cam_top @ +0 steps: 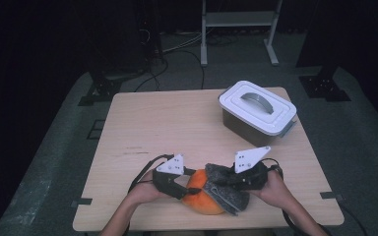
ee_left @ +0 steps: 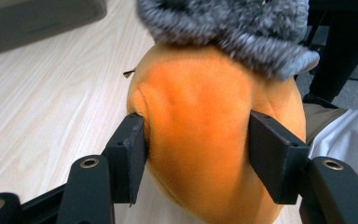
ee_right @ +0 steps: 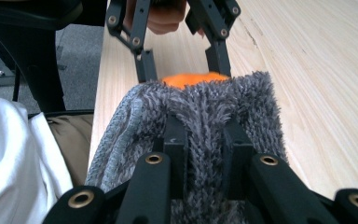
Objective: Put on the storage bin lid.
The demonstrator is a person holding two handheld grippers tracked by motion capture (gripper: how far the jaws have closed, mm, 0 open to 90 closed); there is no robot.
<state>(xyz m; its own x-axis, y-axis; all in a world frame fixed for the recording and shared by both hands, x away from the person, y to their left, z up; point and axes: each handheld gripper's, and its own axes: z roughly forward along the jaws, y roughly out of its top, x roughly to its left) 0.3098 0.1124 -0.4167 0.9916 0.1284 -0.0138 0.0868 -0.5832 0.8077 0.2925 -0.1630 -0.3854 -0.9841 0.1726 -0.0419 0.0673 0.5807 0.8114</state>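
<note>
While grey cloth [cam_top: 226, 187] half-covers orange plush [cam_top: 202, 196].

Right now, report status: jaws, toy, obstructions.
Left gripper clamps round orange plush toy. Right gripper pinches fuzzy grey cloth draped over it. White lidded box stands apart.

Left gripper [ee_left: 198, 154] fingers apart, right gripper [ee_right: 205, 140] fingers pinched.

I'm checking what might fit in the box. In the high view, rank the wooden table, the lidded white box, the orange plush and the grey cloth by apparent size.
1. Wooden table
2. Lidded white box
3. Orange plush and grey cloth: alike, overlapping, so unranked.
</note>
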